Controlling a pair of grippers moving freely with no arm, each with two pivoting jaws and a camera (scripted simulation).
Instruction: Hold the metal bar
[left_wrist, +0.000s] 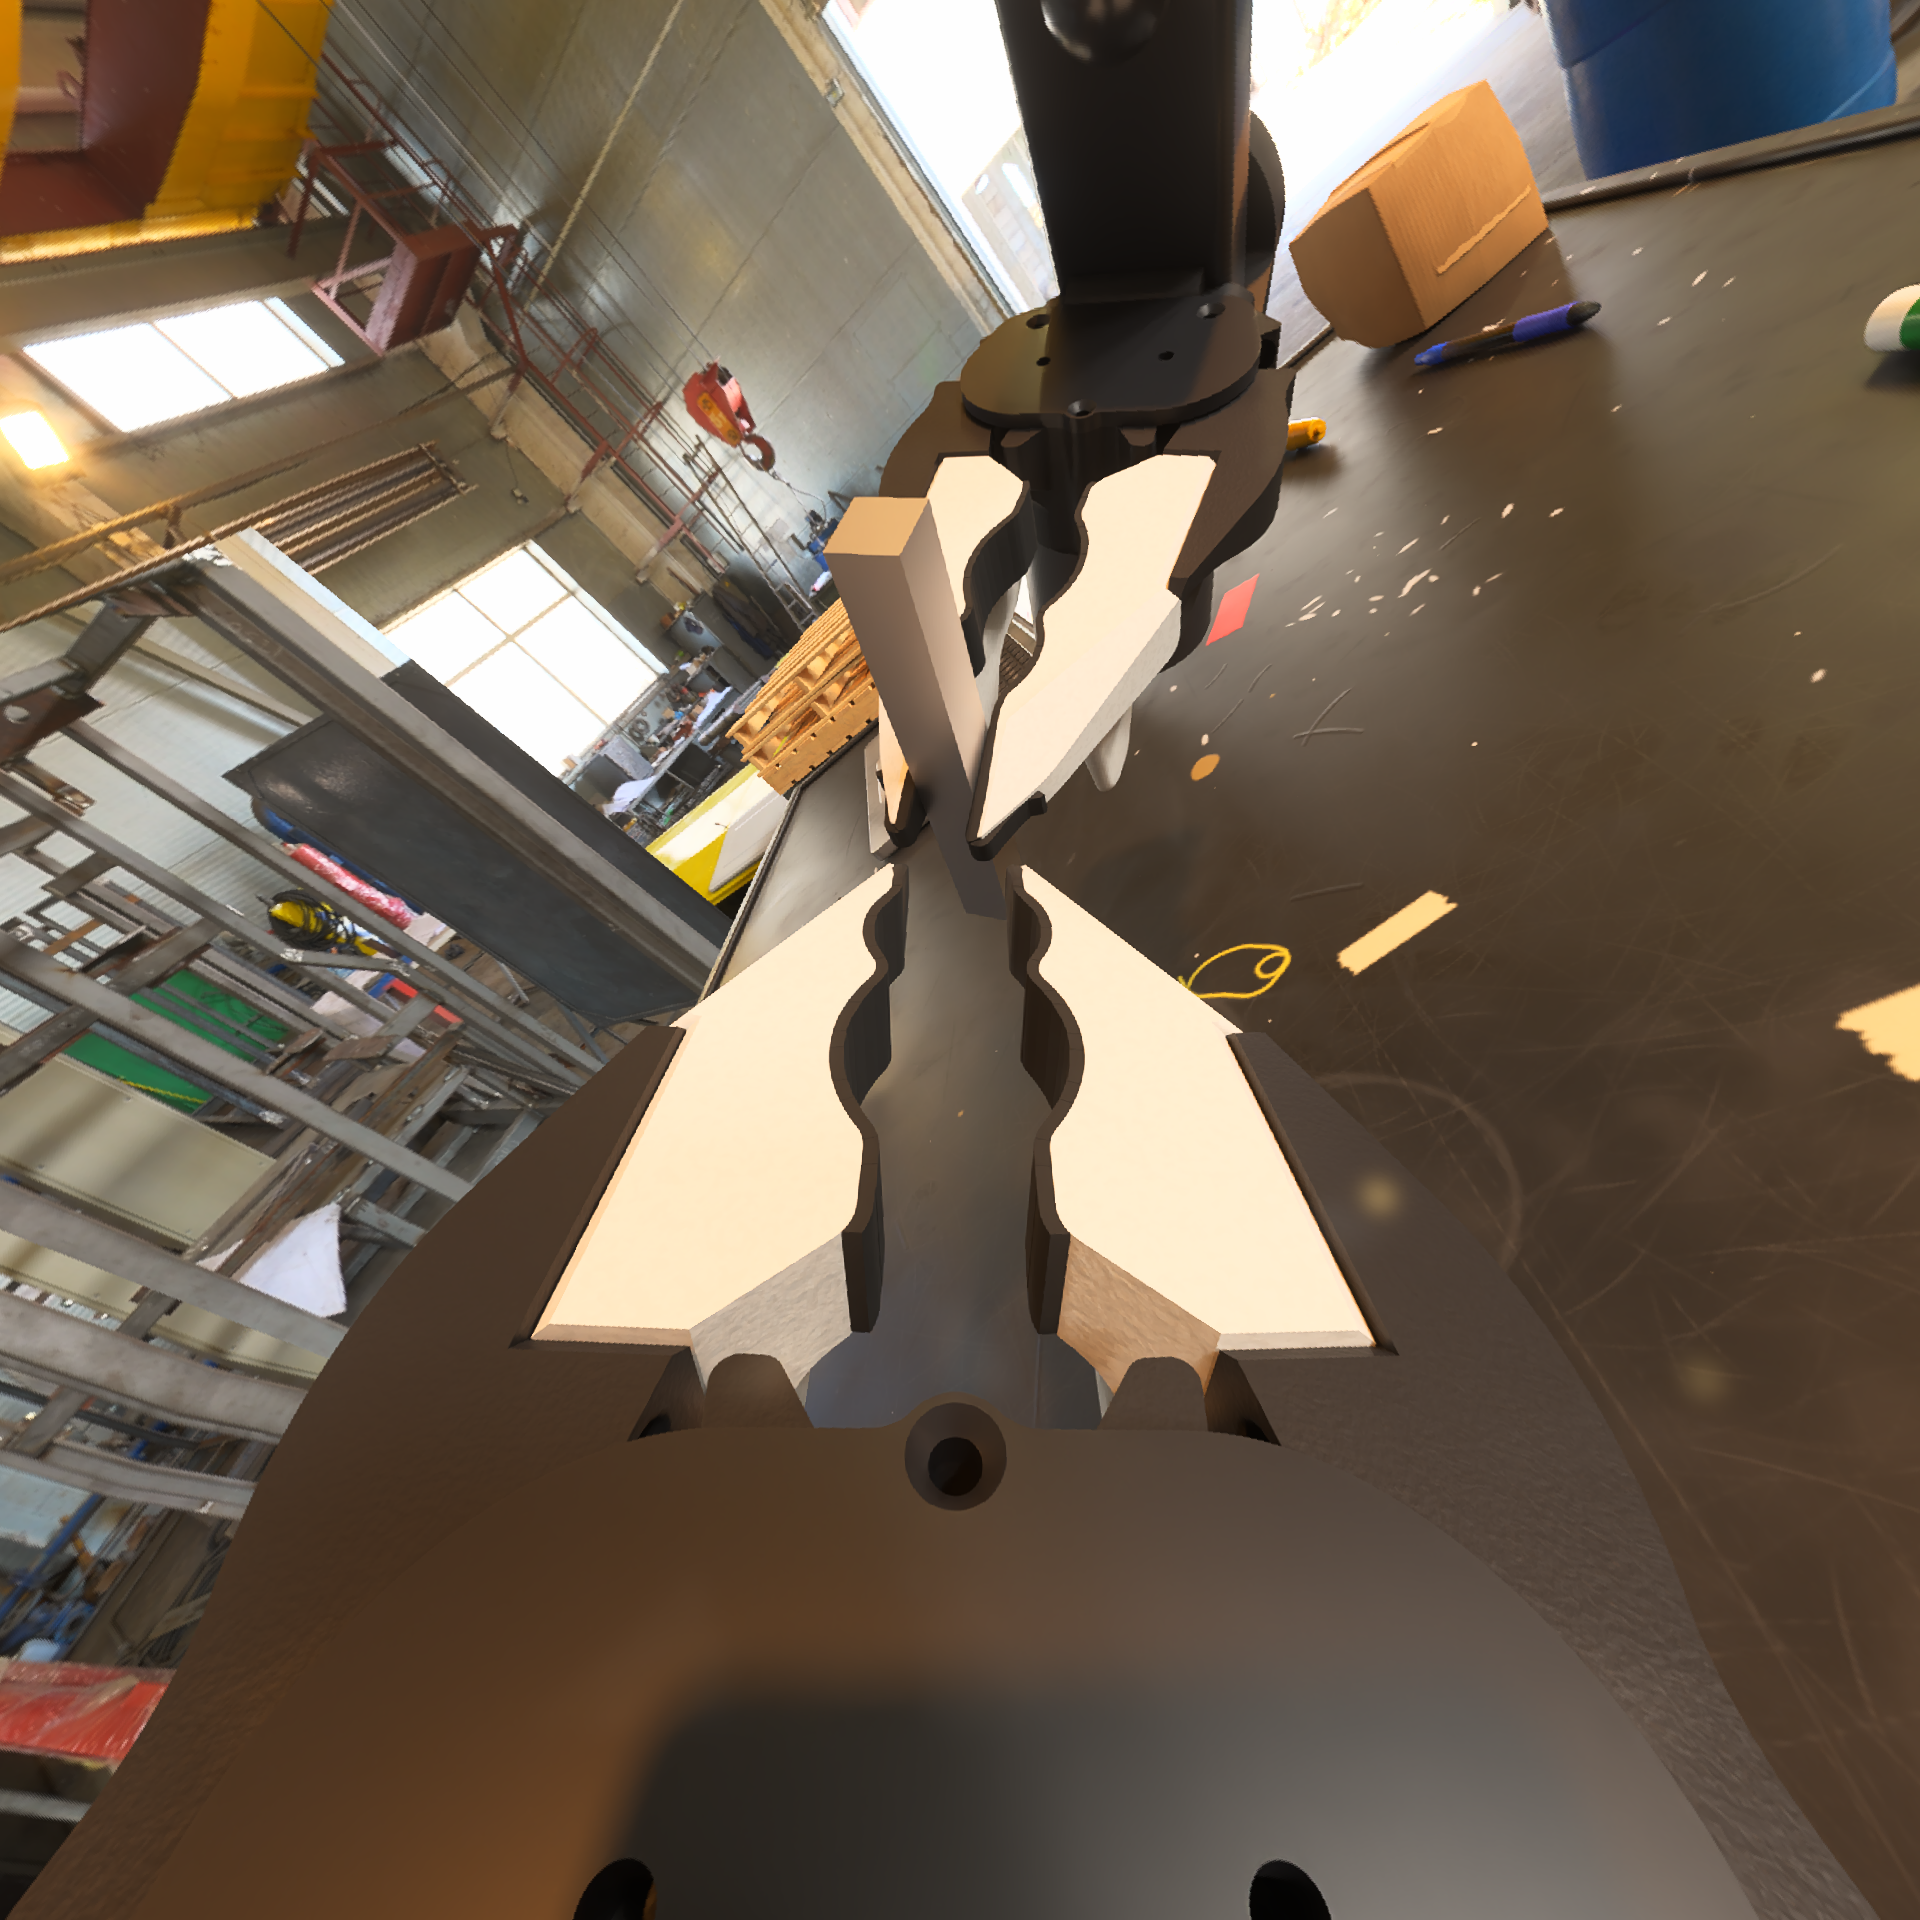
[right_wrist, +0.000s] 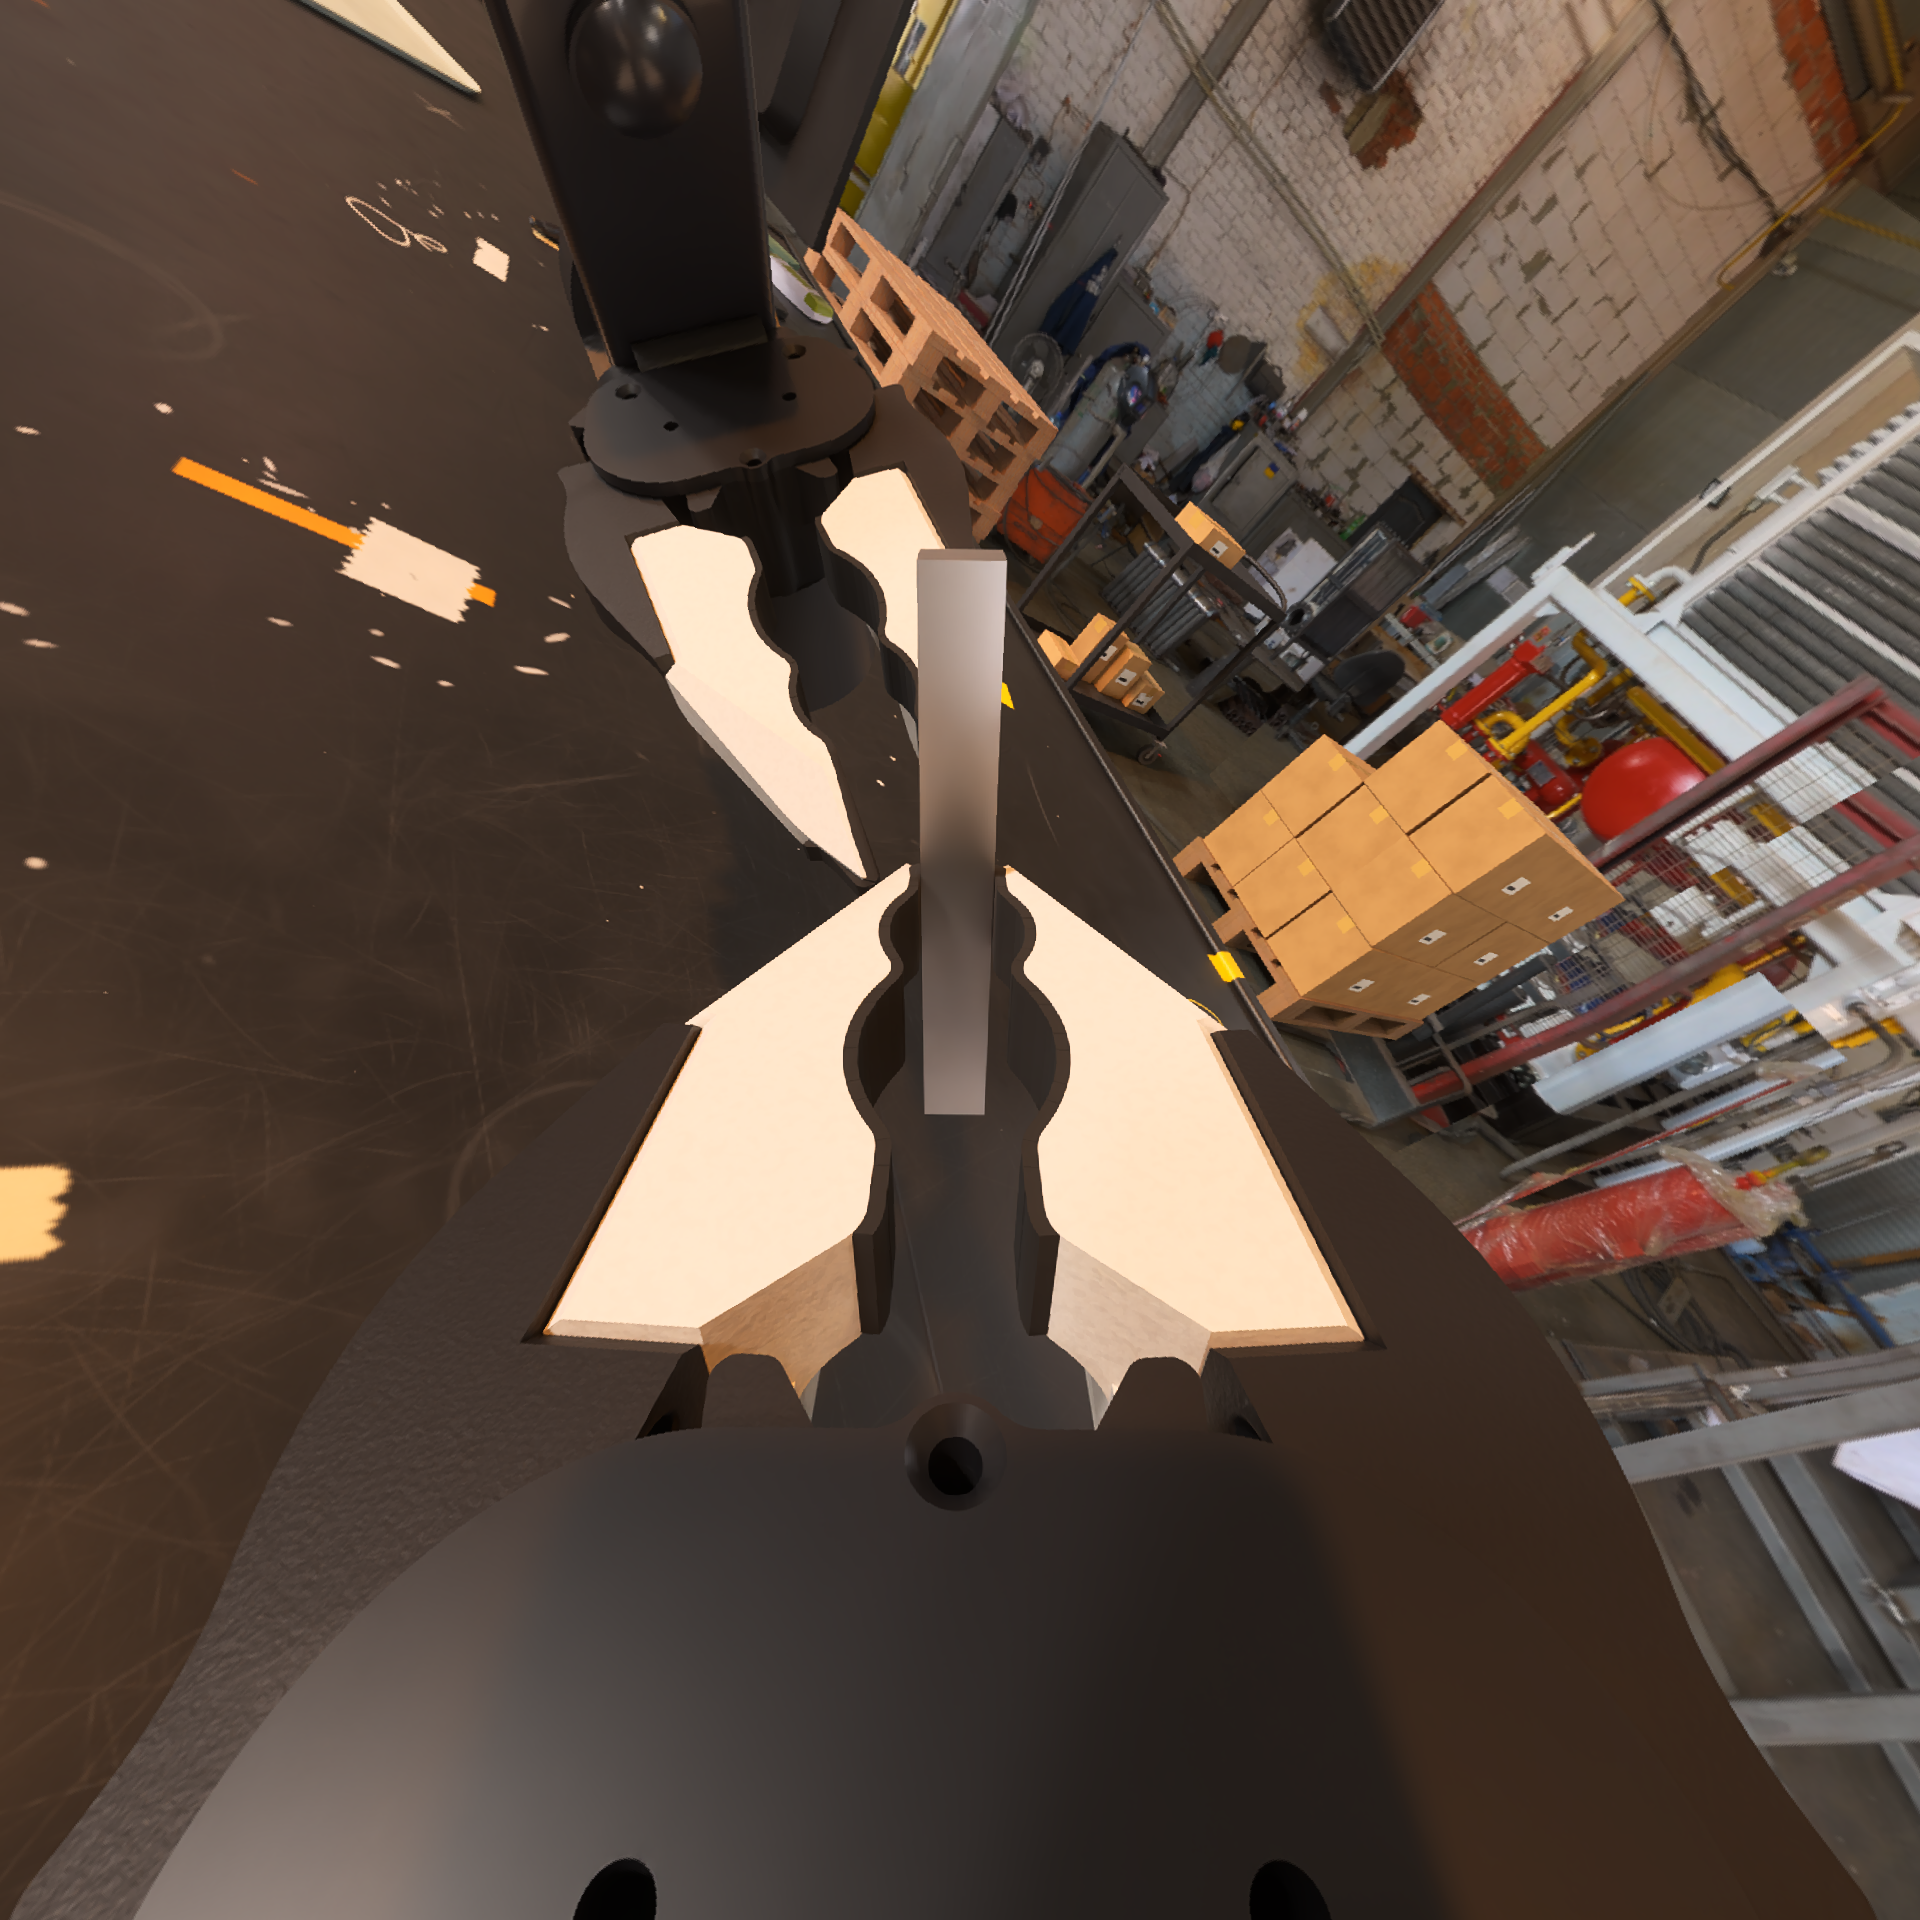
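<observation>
The metal bar (right_wrist: 961, 727) is a grey square-section bar. In the right wrist view it stands between my right gripper's (right_wrist: 956, 875) fingertips, which are shut on it, with its near end reaching into the jaws. In the left wrist view the bar (left_wrist: 925, 623) slants down from the right gripper (left_wrist: 940, 831) held tip to tip with mine. Its lower end reaches between the tips of my left gripper (left_wrist: 961, 878), which is narrowly open and apart from the bar. One of the left gripper's fingers (right_wrist: 748, 686) shows just left of the bar.
Both grippers hover over a scratched black table (left_wrist: 1558, 831) near its edge (right_wrist: 1101, 727). On it lie a cardboard box (left_wrist: 1423, 218), a blue pen (left_wrist: 1507, 332), a small yellow item (left_wrist: 1304, 431) and a white-green object (left_wrist: 1896, 317). A blue barrel (left_wrist: 1714, 73) stands behind.
</observation>
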